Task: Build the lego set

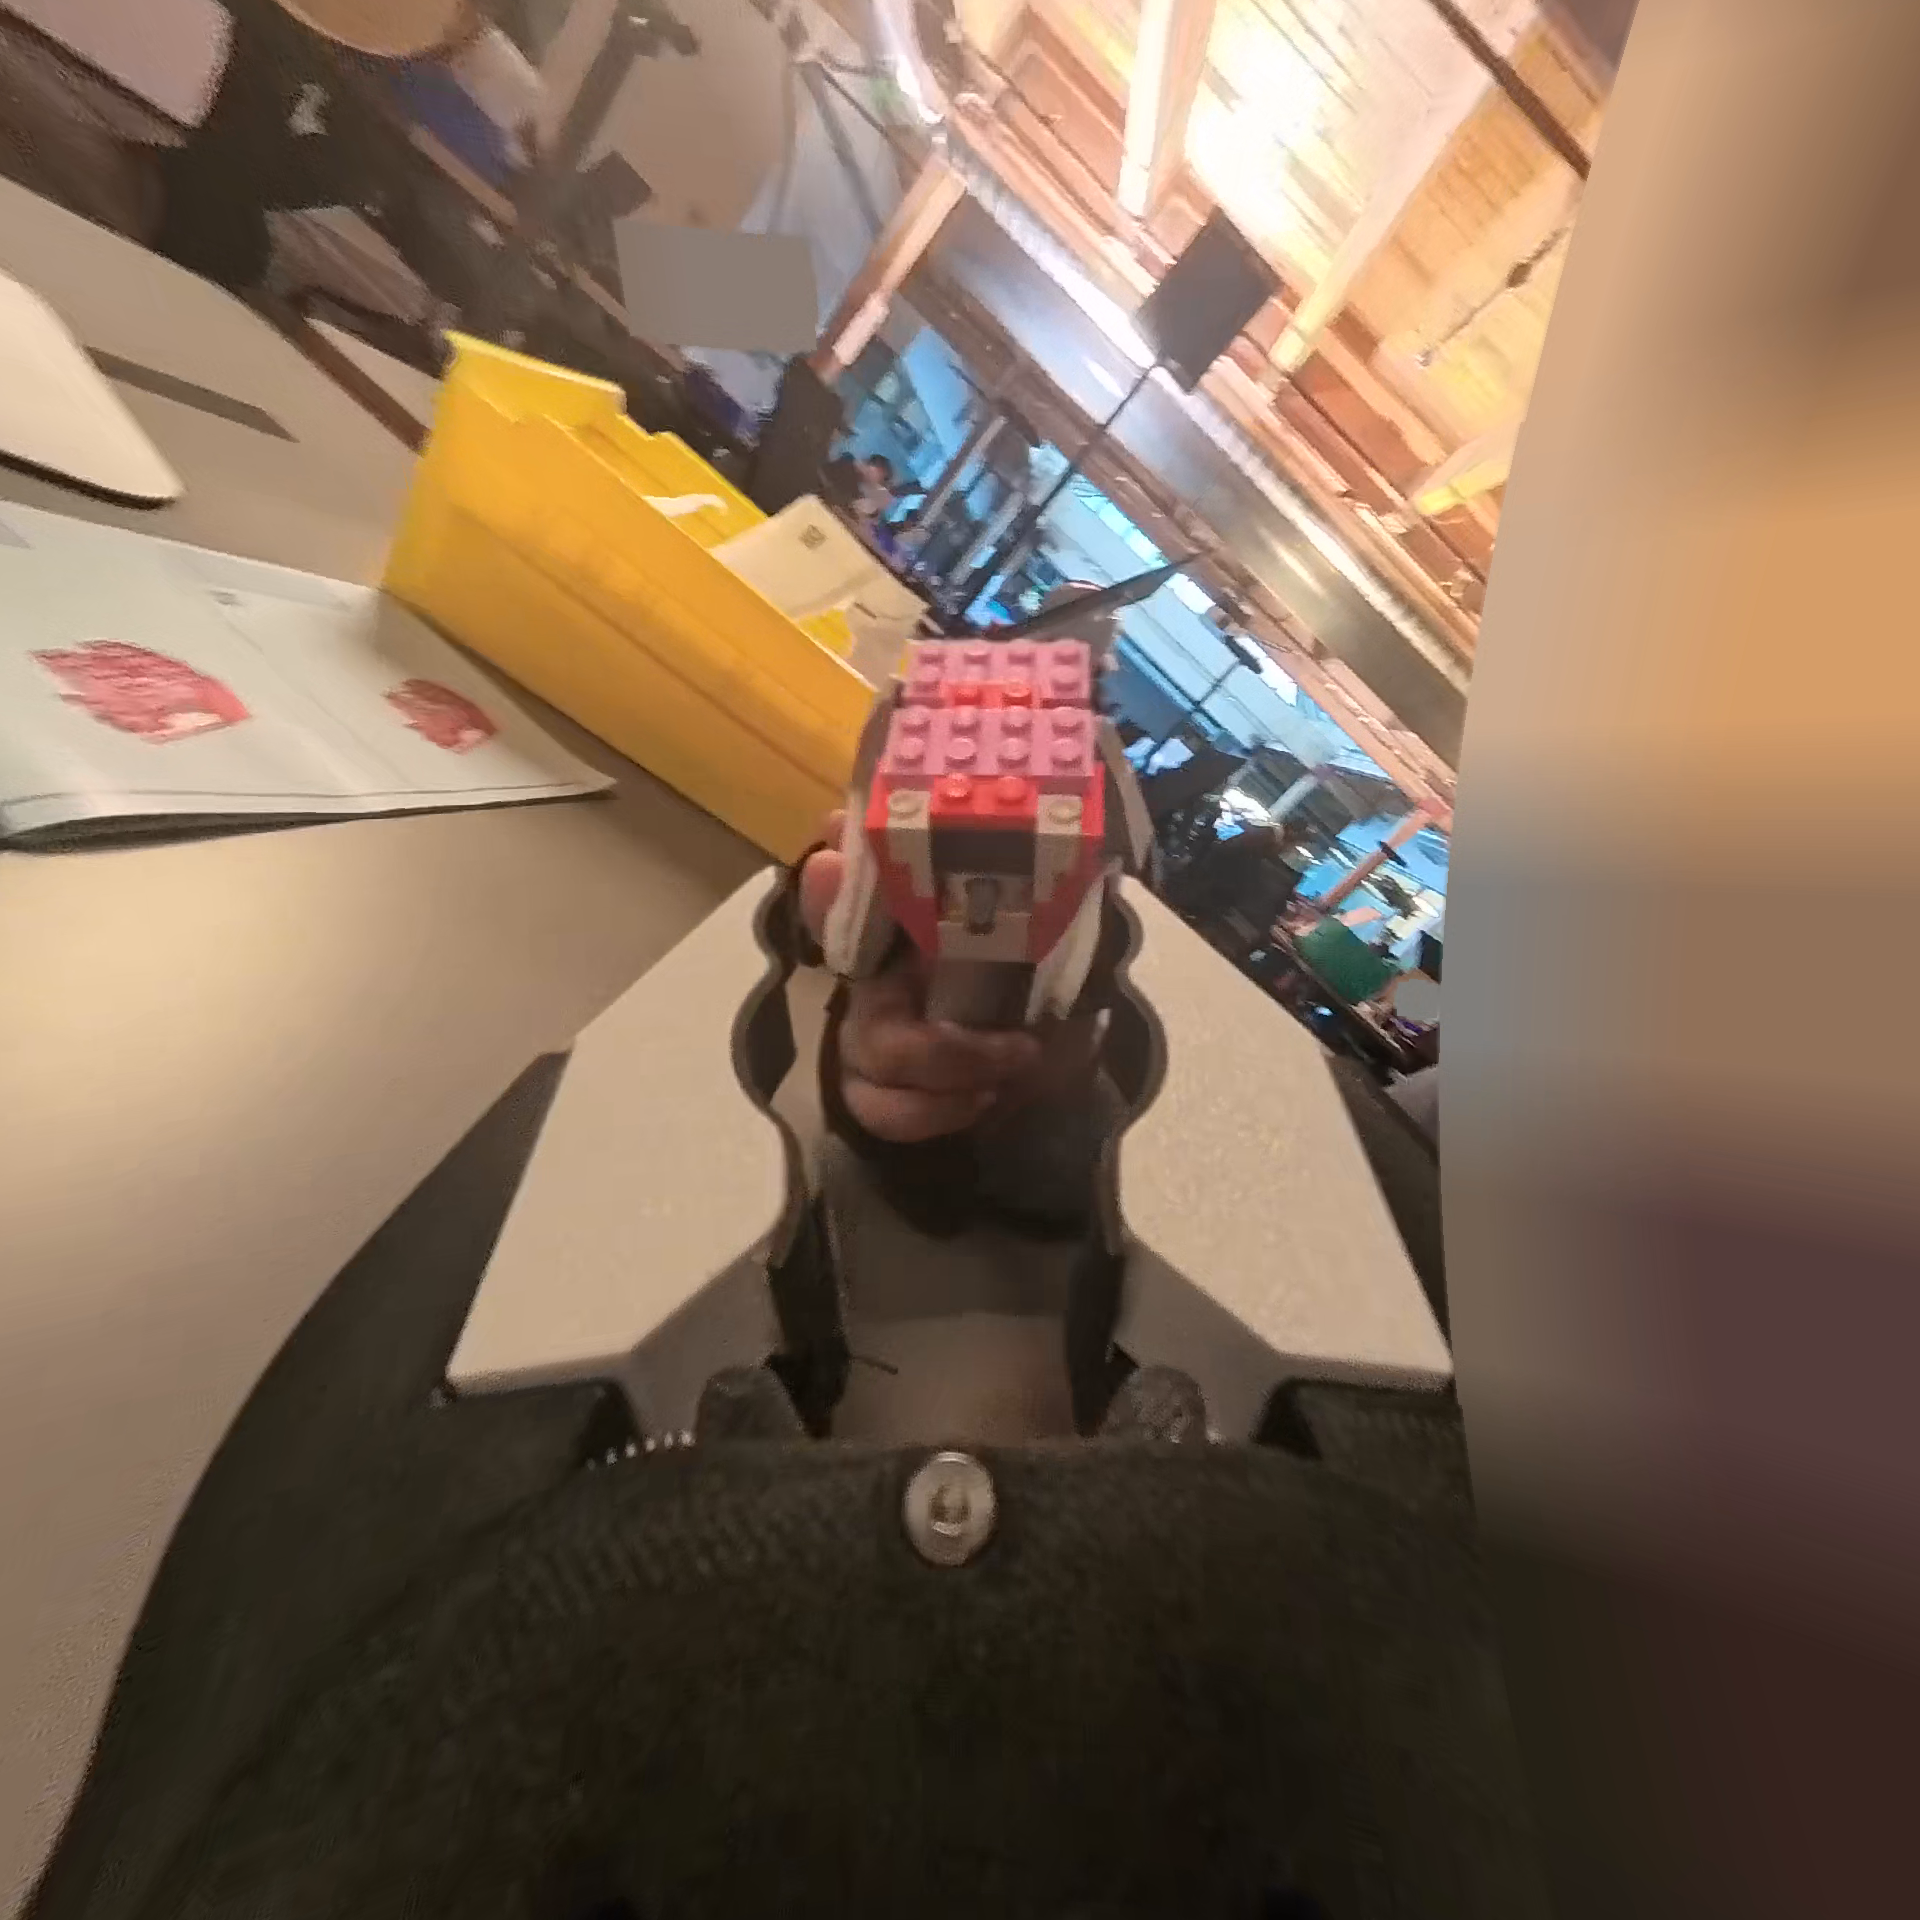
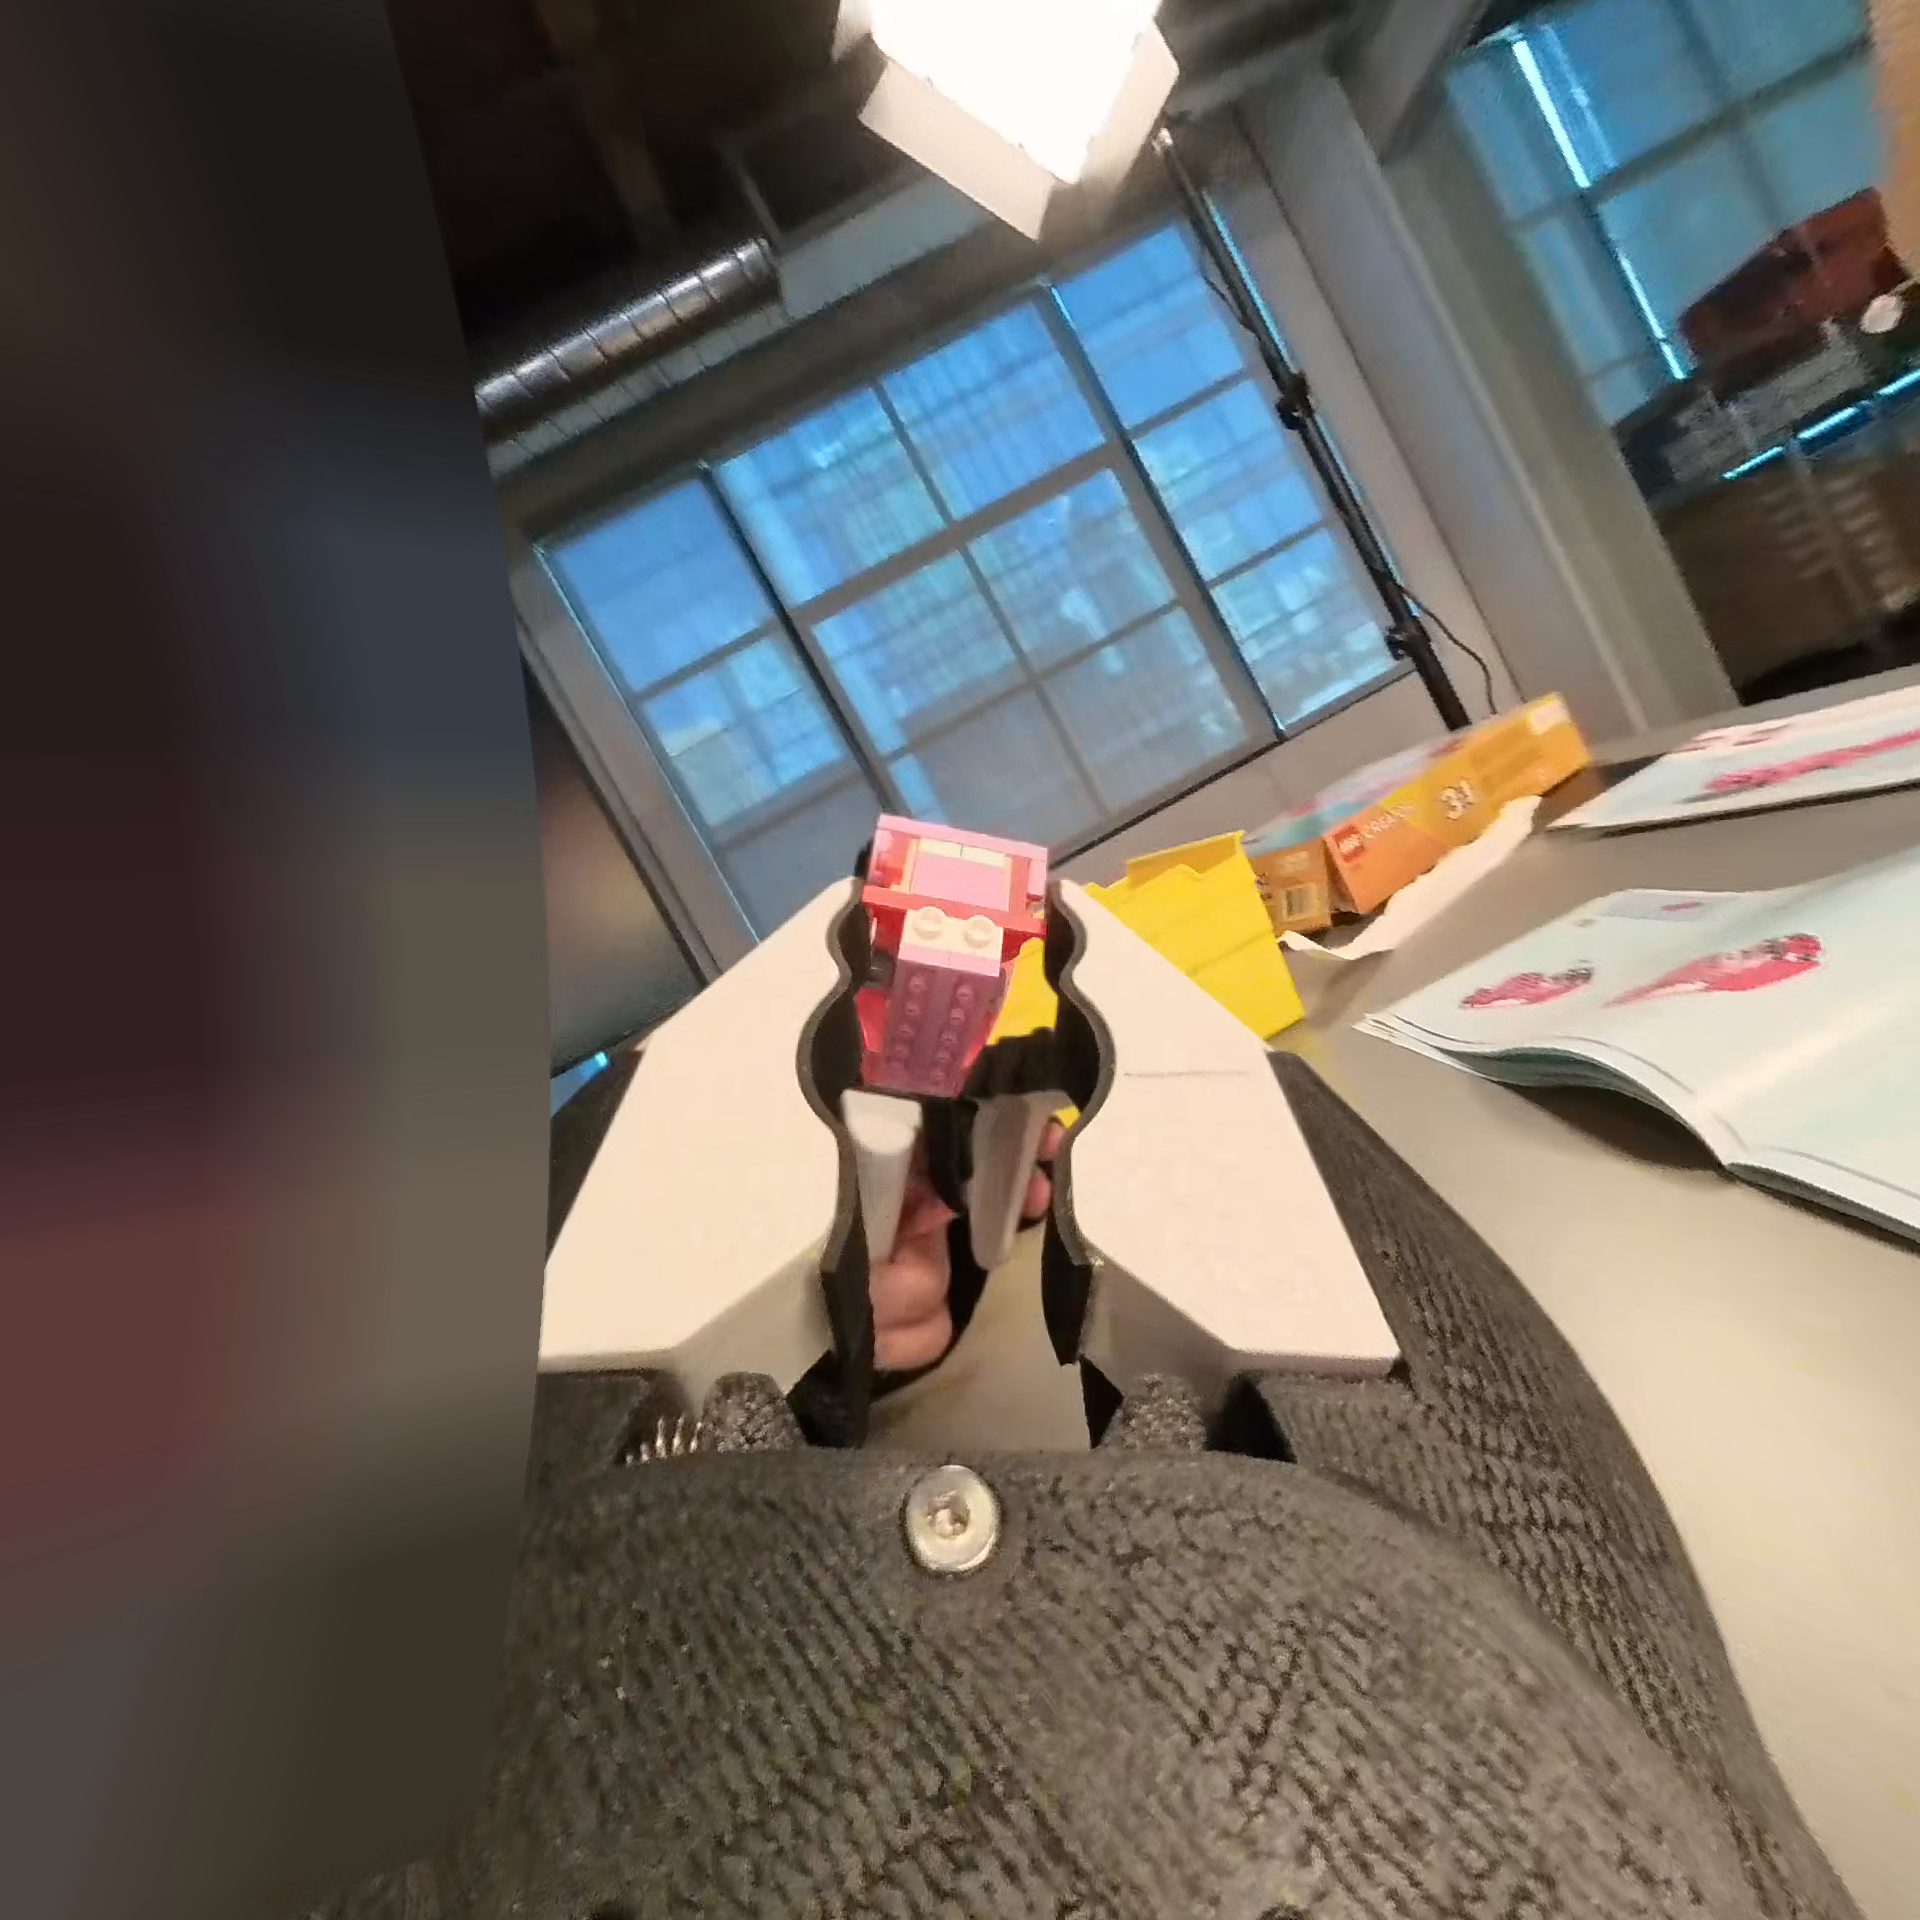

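A small brick model point(image 1: 987, 748), red with pink studded plates and grey parts, is held up in the air between the two grippers, which face each other. In the right wrist view my right gripper point(image 2: 954, 899) is shut on the model point(image 2: 951, 883), with both pads against its red sides. Its white fingers point(image 1: 852, 925) flank the model's near end in the left wrist view. My left gripper point(image 1: 951, 904) stands open around that end, and a slim gap shows at its left pad. Its fingers point(image 2: 878, 1174) show just below the model. A hand point(image 1: 914, 1081) is behind.
A yellow bin point(image 1: 582, 582) point(image 2: 1205, 925) stands on the grey table point(image 1: 208, 987). Open instruction booklets point(image 1: 260, 707) point(image 2: 1662, 997) lie beside it. An orange toy box point(image 2: 1434, 810) and crumpled white paper lie behind the bin. A light panel point(image 2: 1008, 94) on a stand hangs above. The grippers are tip to tip, or close to it.
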Demonstrator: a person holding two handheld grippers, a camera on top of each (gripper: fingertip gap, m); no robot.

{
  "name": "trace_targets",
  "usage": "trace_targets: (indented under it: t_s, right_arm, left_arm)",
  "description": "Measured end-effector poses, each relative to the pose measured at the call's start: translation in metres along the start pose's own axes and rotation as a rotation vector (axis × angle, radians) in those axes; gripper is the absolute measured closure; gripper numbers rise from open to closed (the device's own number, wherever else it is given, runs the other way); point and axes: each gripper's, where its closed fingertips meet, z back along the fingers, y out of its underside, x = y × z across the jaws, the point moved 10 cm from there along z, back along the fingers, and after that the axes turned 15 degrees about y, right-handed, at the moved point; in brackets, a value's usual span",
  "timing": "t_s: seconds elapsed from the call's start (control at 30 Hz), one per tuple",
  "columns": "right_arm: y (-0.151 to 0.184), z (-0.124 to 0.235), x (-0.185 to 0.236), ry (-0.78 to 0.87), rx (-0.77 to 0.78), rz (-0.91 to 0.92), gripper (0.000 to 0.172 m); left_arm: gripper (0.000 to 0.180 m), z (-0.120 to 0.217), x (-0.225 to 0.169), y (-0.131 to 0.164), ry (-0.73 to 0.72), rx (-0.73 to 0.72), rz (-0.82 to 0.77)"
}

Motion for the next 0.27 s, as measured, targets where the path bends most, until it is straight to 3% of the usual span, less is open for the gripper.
trace_targets:
  t_s: [0.07,0.27]
  right_arm:
    - [0.000,0.000,0.002,-0.019,0.003,0.014,0.140]
    - [0.000,-0.003,0.009,-0.055,0.097,0.121,0.139]
  left_arm:
    - [0.138,-0.004,-0.004,0.002,0.086,-0.012,-0.009]
    - [0.145,0.005,-0.012,-0.008,0.085,-0.023,-0.119]
